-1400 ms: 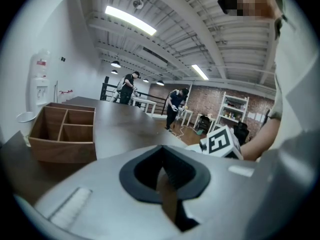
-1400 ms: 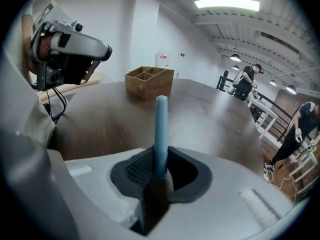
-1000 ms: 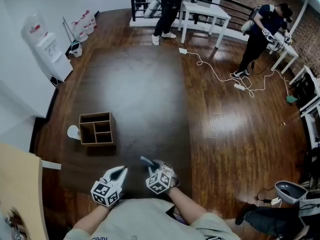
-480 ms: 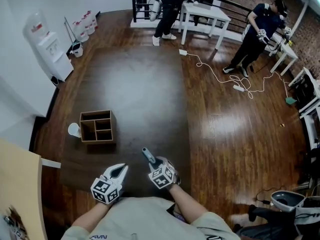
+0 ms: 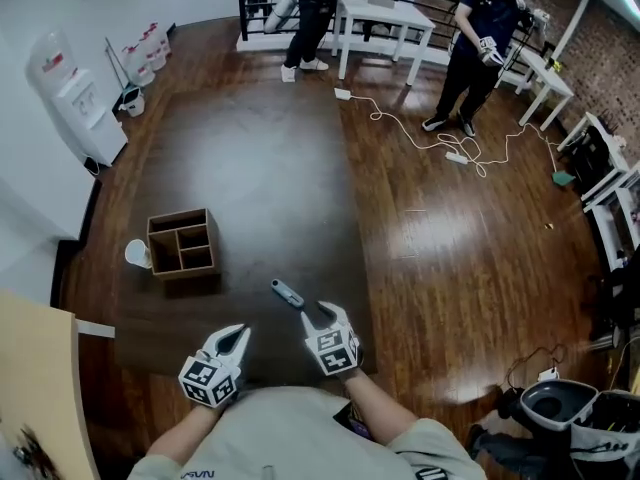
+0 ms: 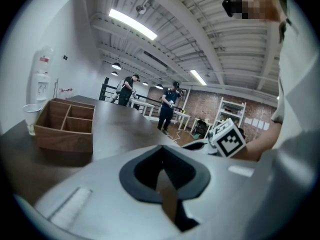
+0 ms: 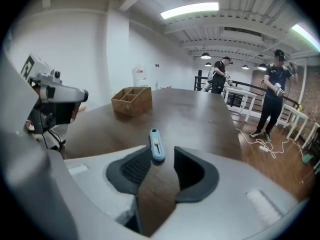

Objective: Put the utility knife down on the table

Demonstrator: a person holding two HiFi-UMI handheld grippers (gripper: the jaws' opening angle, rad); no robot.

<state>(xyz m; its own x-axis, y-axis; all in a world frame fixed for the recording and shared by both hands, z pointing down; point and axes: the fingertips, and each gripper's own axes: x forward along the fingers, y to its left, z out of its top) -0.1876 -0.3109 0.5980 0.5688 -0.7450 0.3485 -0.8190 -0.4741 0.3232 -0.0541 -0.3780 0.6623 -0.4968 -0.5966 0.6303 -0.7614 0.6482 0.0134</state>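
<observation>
The blue-grey utility knife (image 5: 287, 293) lies flat on the dark table (image 5: 260, 168), free of both grippers. My right gripper (image 5: 328, 314) hovers just behind and to the right of it. Its jaws are opening, and the pads touch nothing. In the right gripper view the knife (image 7: 156, 144) rests on the tabletop just past the fingertips of that gripper (image 7: 162, 160). My left gripper (image 5: 232, 340) is near the table's front edge, shut with nothing in it. In the left gripper view its fingertips (image 6: 161, 151) meet.
A wooden compartment box (image 5: 182, 243) stands at the table's left, with a white cup (image 5: 137, 254) beside it. Behind the table, people stand at white tables (image 5: 385, 13). Cables (image 5: 450, 148) trail over the wood floor. A water dispenser (image 5: 70, 93) stands at the left wall.
The right gripper opened, let go of the knife and drew back and up toward me. The knife now lies on the table. The left gripper barely moved.
</observation>
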